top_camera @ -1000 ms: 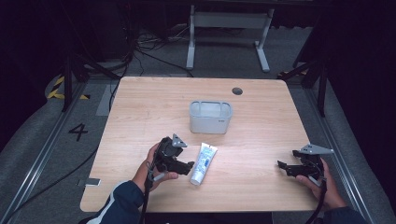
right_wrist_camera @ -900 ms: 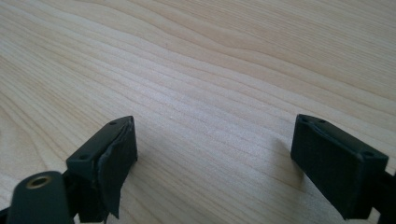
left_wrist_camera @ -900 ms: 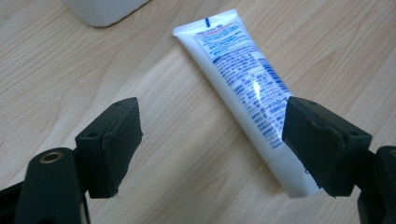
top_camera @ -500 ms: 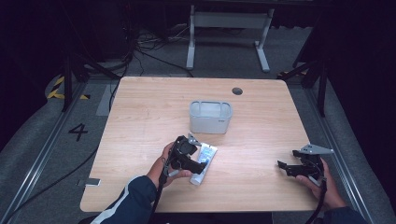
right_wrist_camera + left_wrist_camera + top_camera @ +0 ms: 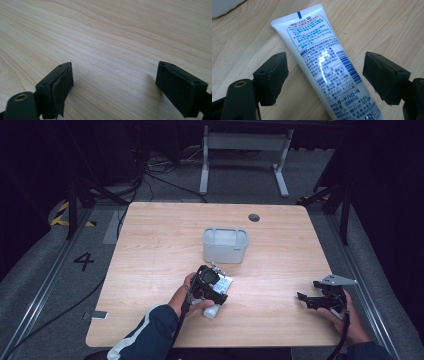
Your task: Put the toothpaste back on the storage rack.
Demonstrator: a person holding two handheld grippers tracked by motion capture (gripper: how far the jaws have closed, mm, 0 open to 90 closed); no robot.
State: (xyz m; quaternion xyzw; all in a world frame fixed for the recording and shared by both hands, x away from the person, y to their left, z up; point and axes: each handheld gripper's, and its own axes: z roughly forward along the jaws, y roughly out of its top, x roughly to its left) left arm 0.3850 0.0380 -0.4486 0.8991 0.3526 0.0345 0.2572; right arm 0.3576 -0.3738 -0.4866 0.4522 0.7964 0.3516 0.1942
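Grey bin (image 5: 225,246) on wooden table (image 5: 150,250).

Navy sleeve (image 5: 150,332) with white stripe, black claw (image 5: 324,82), brass-ringed screw holes

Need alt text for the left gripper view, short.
A white tube with blue and red print lies diagonally on the wooden table, between the left gripper's two open black jaws, which do not touch it.

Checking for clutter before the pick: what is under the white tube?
The tube lies flat on the bare wooden table, label side up, between the open left tongs. Its underside is covered, and its cap end runs out of frame.
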